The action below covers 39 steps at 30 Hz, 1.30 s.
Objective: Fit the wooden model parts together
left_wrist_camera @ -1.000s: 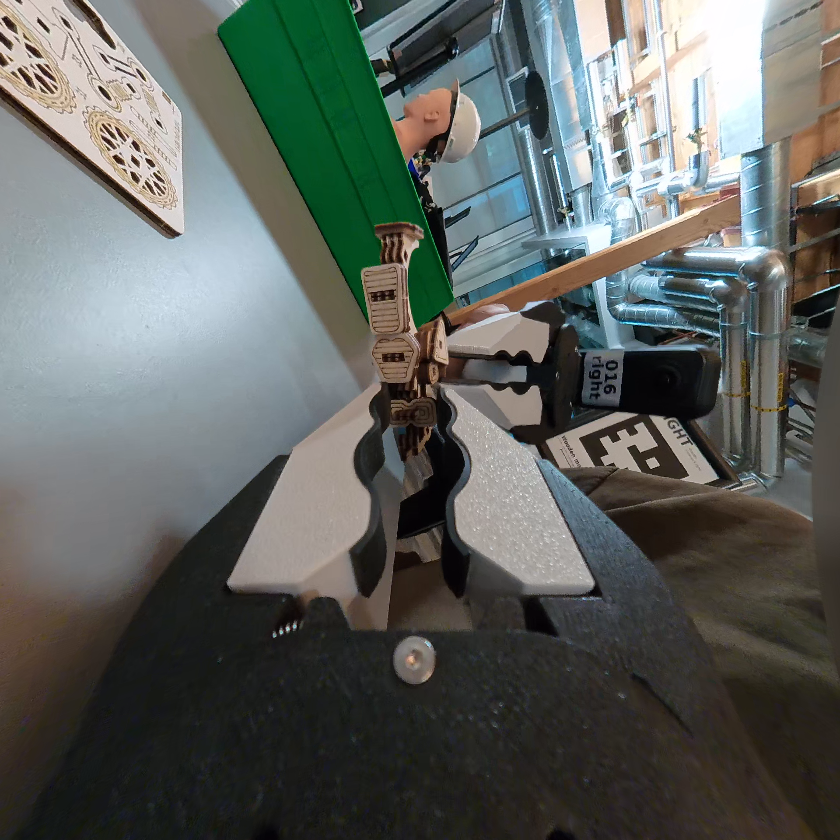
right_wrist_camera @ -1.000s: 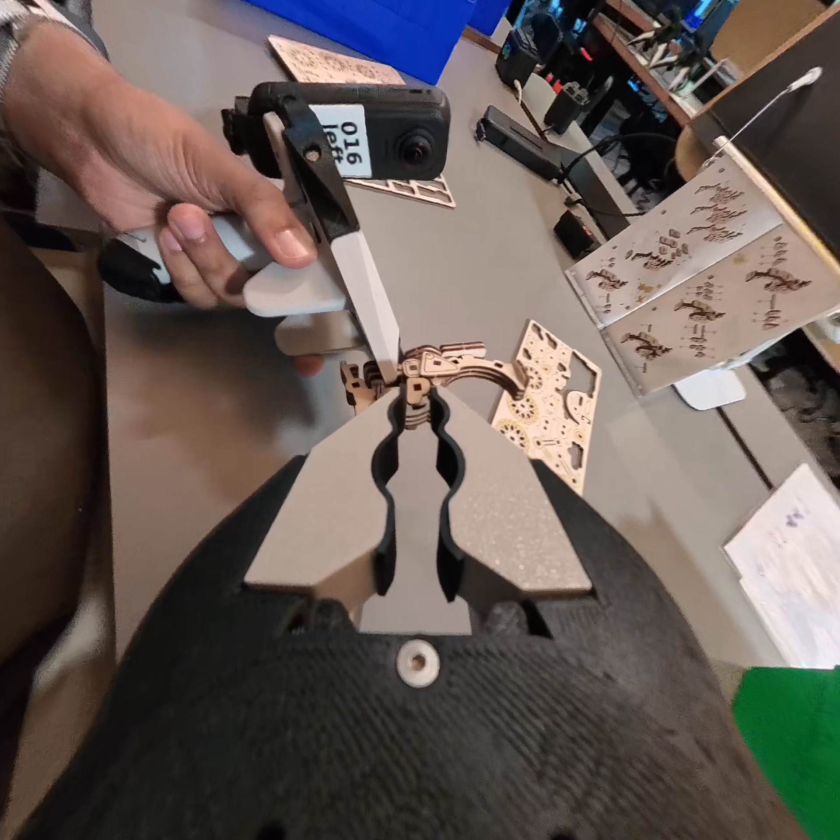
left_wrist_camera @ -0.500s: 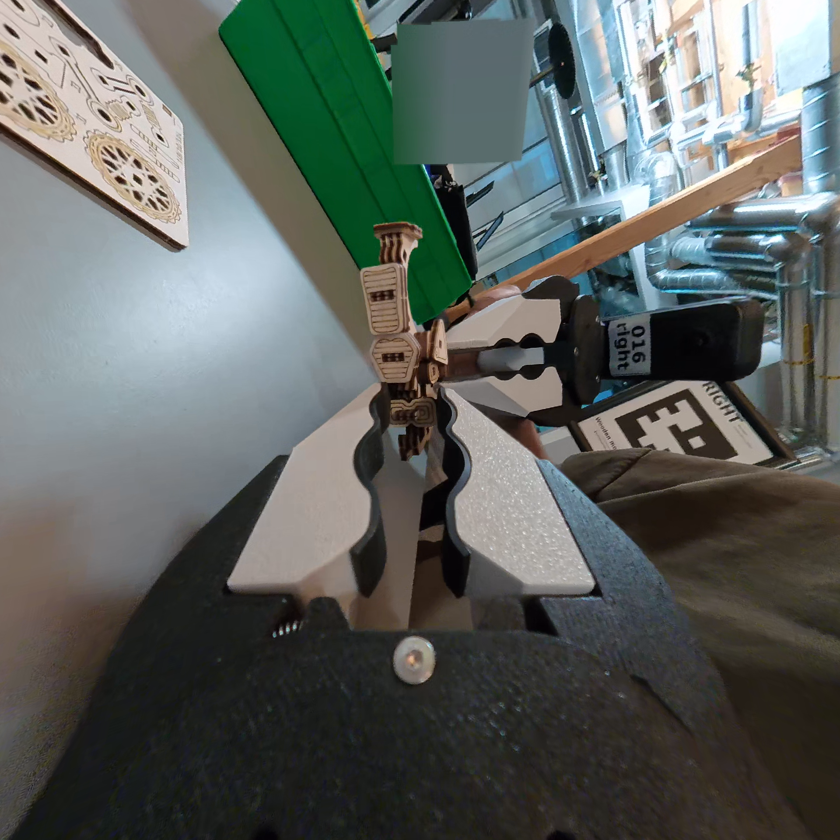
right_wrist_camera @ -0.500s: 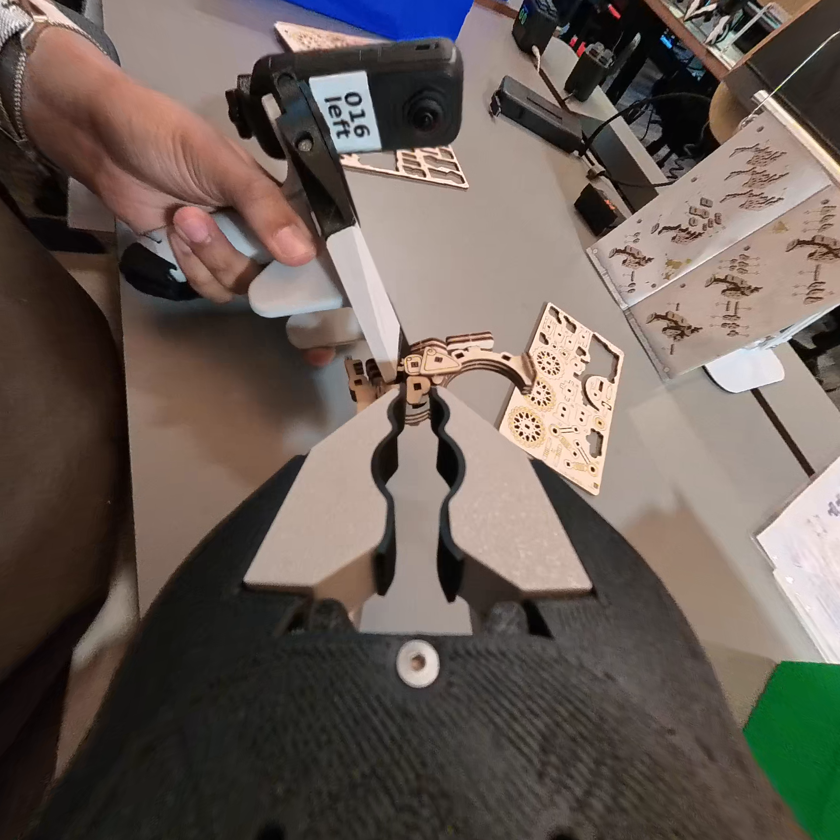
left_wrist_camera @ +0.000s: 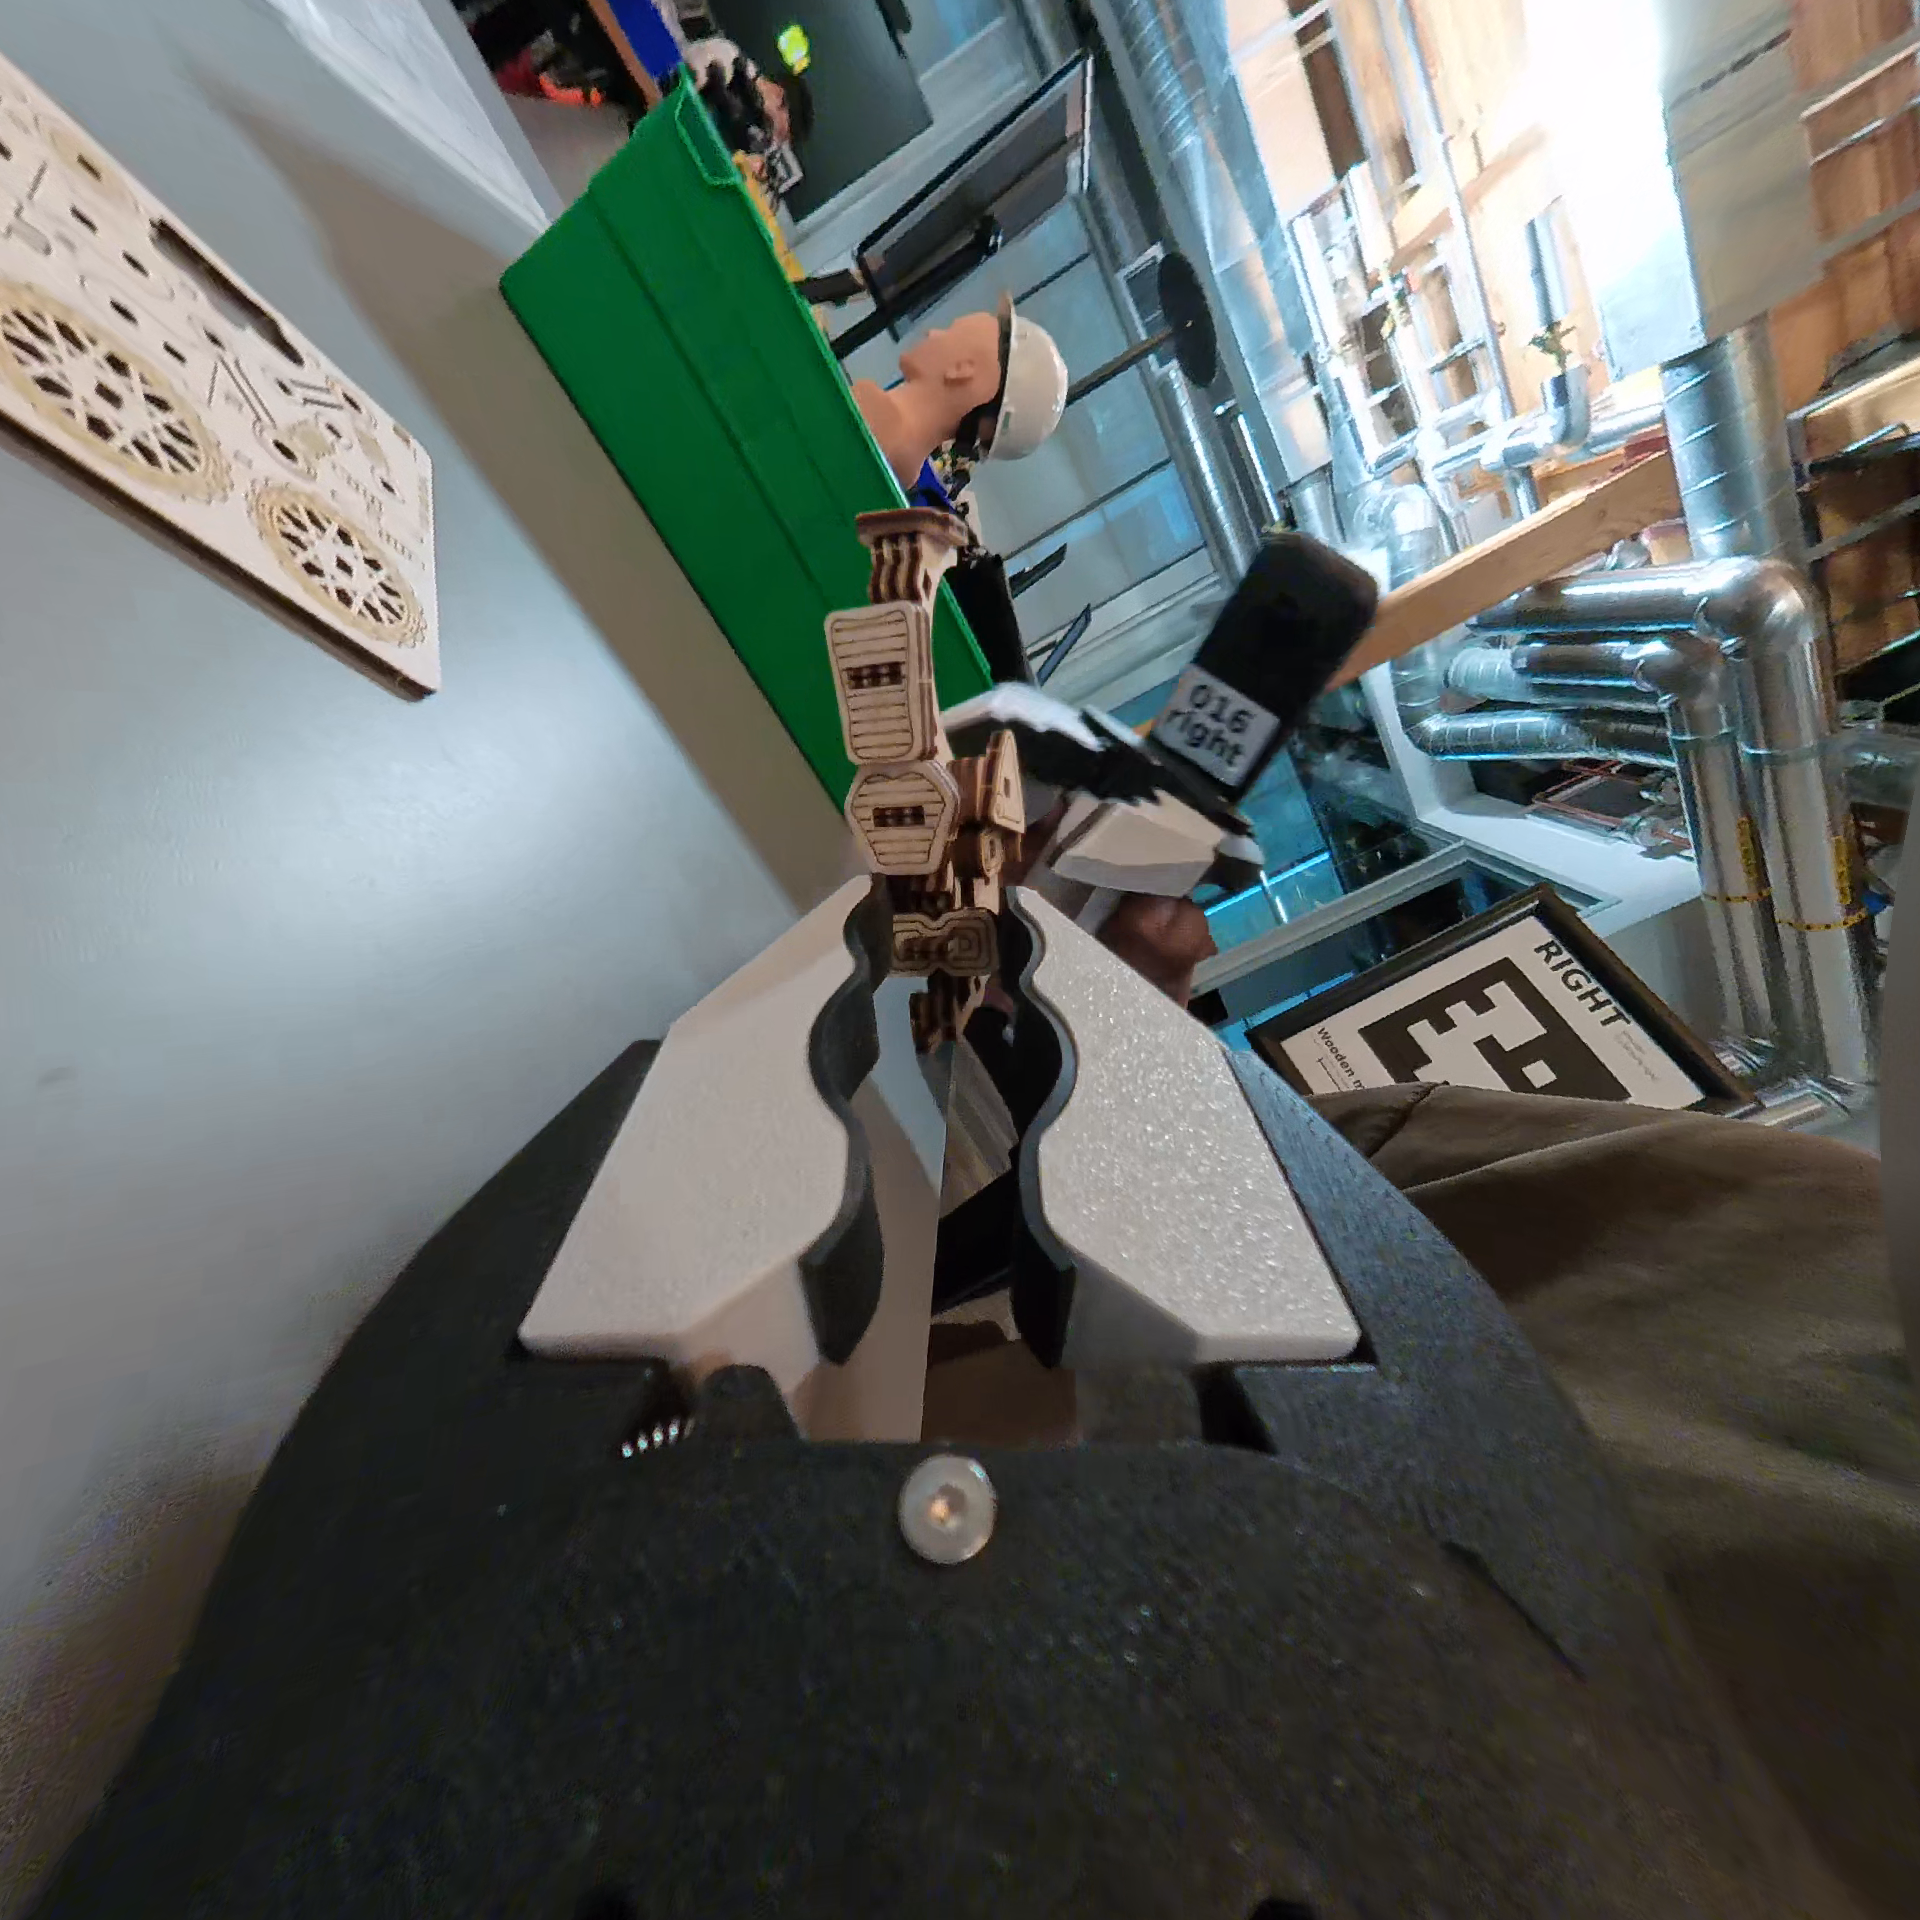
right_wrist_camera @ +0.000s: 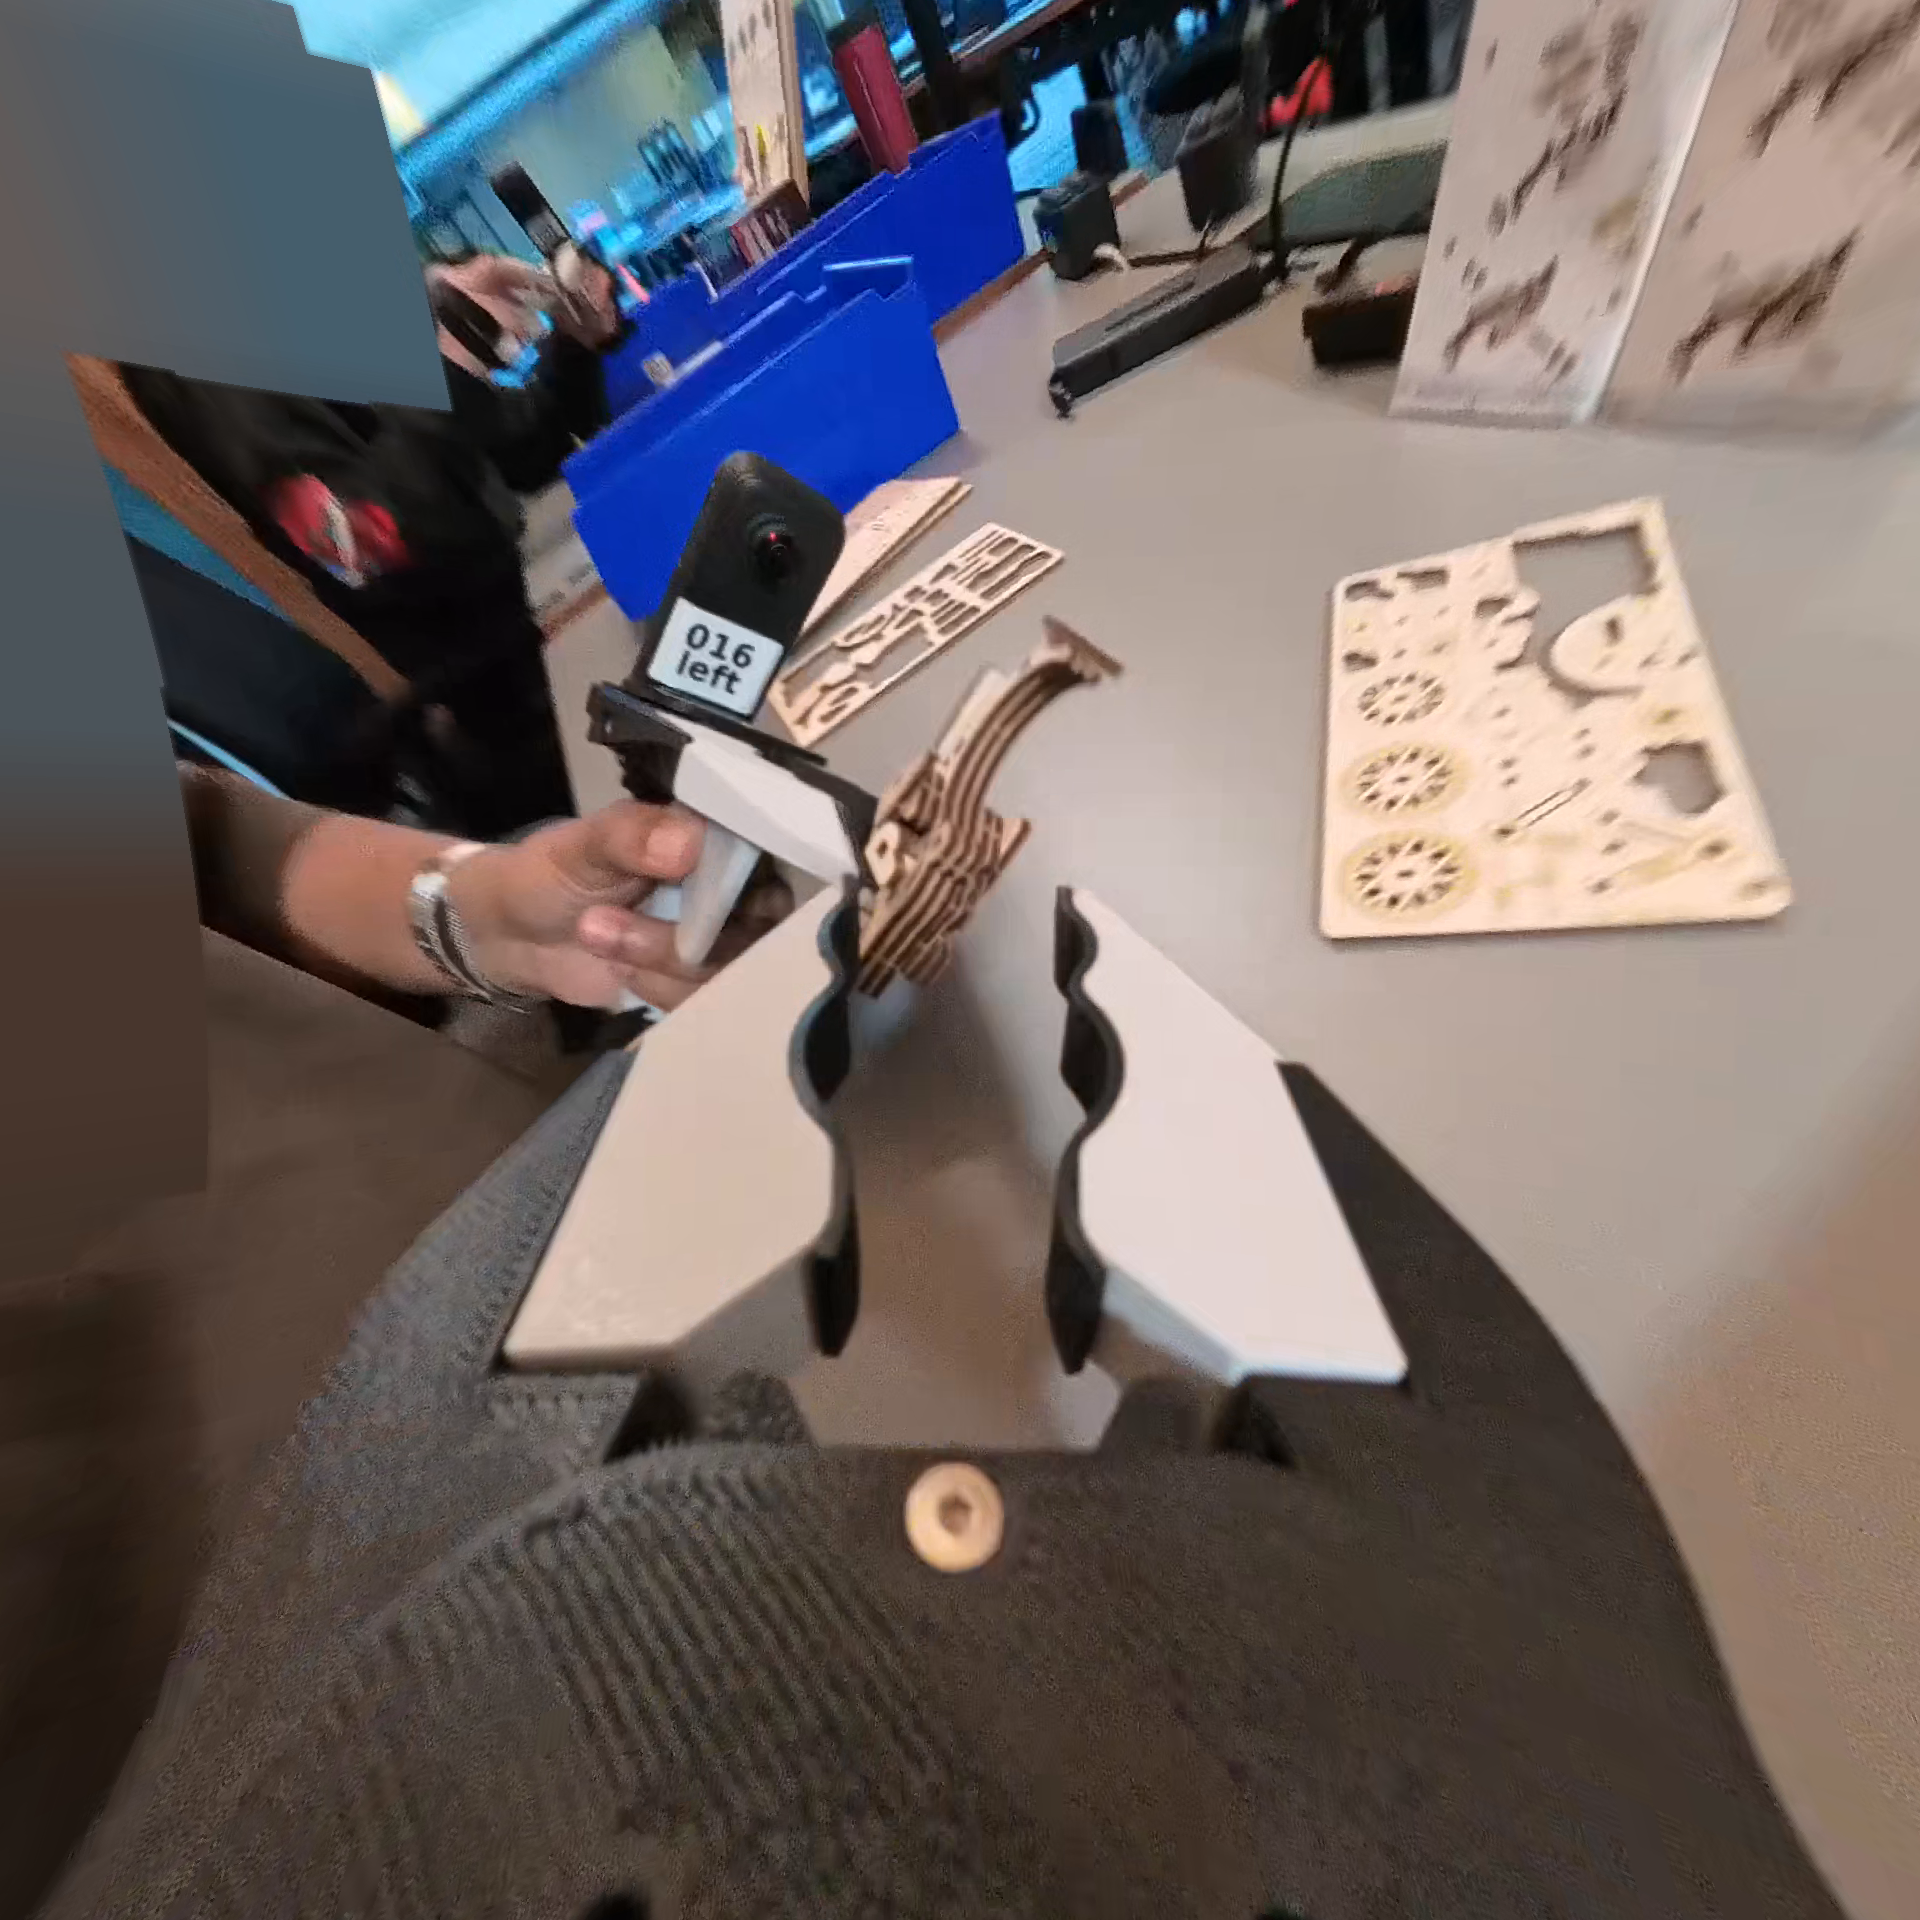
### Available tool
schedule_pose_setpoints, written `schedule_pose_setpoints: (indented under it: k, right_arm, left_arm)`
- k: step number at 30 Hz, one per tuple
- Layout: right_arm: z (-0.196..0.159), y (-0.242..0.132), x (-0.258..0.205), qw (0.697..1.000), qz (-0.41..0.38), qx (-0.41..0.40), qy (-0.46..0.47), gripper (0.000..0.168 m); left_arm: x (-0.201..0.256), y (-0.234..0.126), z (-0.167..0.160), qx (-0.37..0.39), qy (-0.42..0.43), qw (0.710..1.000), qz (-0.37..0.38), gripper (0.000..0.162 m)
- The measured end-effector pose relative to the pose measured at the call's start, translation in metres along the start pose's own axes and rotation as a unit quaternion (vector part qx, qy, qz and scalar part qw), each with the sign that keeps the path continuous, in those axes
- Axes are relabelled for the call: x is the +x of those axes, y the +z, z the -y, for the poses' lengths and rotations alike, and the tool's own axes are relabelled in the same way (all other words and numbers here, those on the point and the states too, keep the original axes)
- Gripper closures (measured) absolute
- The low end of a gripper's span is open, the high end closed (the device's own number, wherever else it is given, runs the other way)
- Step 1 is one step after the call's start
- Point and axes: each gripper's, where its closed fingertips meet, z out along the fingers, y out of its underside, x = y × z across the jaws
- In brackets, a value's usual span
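Left gripper (left_wrist_camera: 940, 951): clamping the layered, laser-cut pale wooden model assembly (left_wrist_camera: 920, 790), lifted above the grey surface (right_wrist_camera: 1299, 1039).
Right gripper (right_wrist_camera: 956, 914): jaws spread, gripping nothing, beside the model.
Advice: holding steady, regrasping squarely before pressing joints.

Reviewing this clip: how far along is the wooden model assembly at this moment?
Several pieces already form one wooden model. The left tongs grip its base; the right tongs stand open beside it. The parts sheet still holds uncut wheels, so more fitting remains.
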Motion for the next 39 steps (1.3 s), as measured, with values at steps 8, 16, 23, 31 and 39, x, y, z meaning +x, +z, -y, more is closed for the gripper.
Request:
schedule_pose_setpoints:
  k: [8,16,23,31,39]
  right_arm:
    - [-0.007,0.012,-0.019,0.986,0.093,0.016,0.14,0.133]
    - [-0.003,0.01,-0.019,0.981,0.108,0.033,0.158,0.141]
    - [0.001,0.007,-0.016,0.979,0.107,0.046,0.165,0.144]
    - [0.0,0.006,-0.016,0.98,0.104,0.044,0.162,0.146]
    - [0.001,0.004,-0.017,0.977,0.116,0.04,0.174,0.147]
  left_arm:
    - [0.007,0.002,-0.001,0.0,0.055,0.998,0.005,0.145]
    - [0.013,0.004,-0.002,-0.001,0.079,0.997,0.003,0.145]
    - [0.014,0.004,-0.002,0.0,0.083,0.997,0.004,0.145]
    - [0.015,0.005,-0.003,-0.001,0.109,0.994,0.016,0.145]
    - [0.017,0.005,-0.004,-0.003,0.147,0.989,0.032,0.144]
